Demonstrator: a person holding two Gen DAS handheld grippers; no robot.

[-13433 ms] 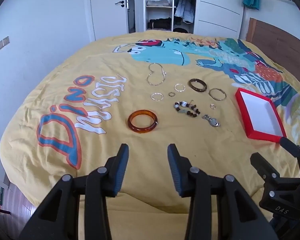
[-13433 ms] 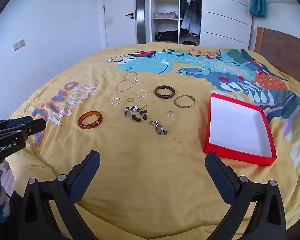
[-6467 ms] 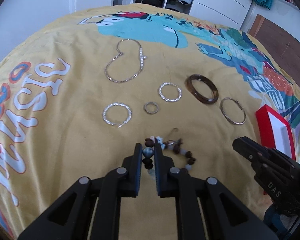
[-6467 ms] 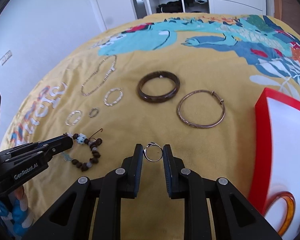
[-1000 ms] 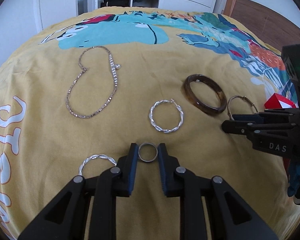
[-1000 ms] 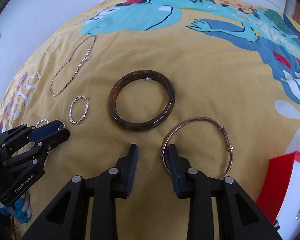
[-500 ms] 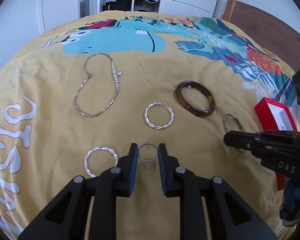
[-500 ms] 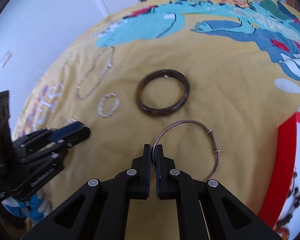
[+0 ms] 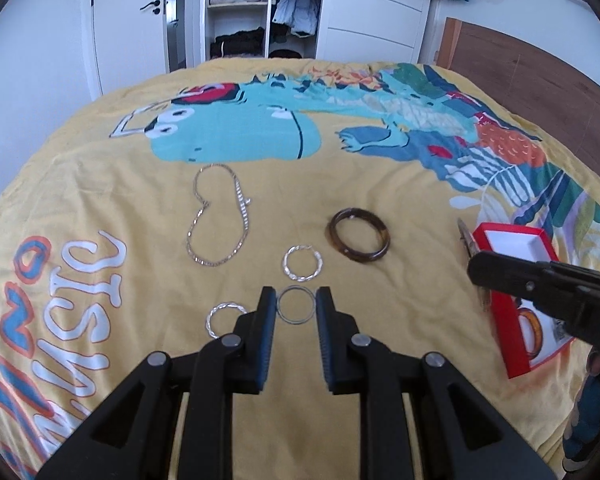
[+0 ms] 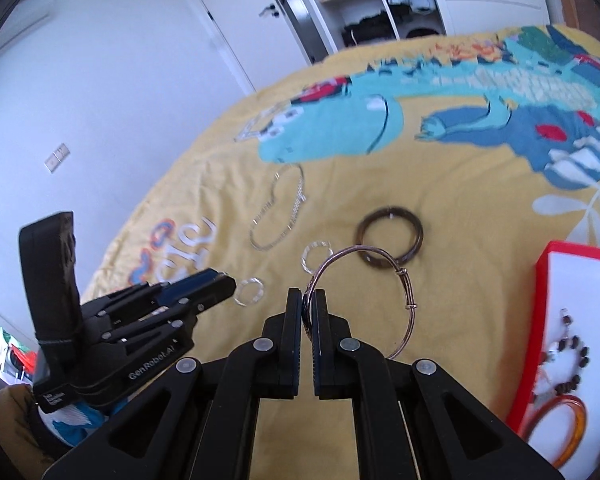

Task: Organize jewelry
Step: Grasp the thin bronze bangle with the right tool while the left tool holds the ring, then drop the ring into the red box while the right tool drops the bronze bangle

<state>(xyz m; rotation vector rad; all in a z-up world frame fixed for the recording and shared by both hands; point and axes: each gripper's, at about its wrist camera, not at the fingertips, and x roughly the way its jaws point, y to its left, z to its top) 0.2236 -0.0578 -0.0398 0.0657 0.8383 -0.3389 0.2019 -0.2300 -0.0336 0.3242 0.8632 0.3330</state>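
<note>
**Jewelry: two pieces gripped, the red box waiting**

Jewelry lies spread over the yellow bedspread [image 9: 380,184], and both tools have a piece in hand. Nearest, the left gripper [image 9: 296,305] has its fingers closed just enough to pinch a small plain ring [image 9: 296,305] by its edges. The right gripper [image 10: 308,303] is nearly shut, clamping the rim of a thin wire bangle [image 10: 370,300], which looks lifted off the cloth.

This seems to be the carrying step: each piece now needs moving to the red box [image 10: 541,280] on the right and letting go over its white floor, without the thin ring slipping from the pads.

The box holds an orange bangle [image 10: 560,430] and a beaded bracelet [image 10: 570,364]; a further small item shows at its near edge, too cut off to name.

Farther out, on the cloth: two twisted silver hoops [image 9: 302,263] [image 9: 224,319], a dark brown bangle [image 9: 358,240], and beyond them a silver chain necklace [image 9: 220,216].
</note>
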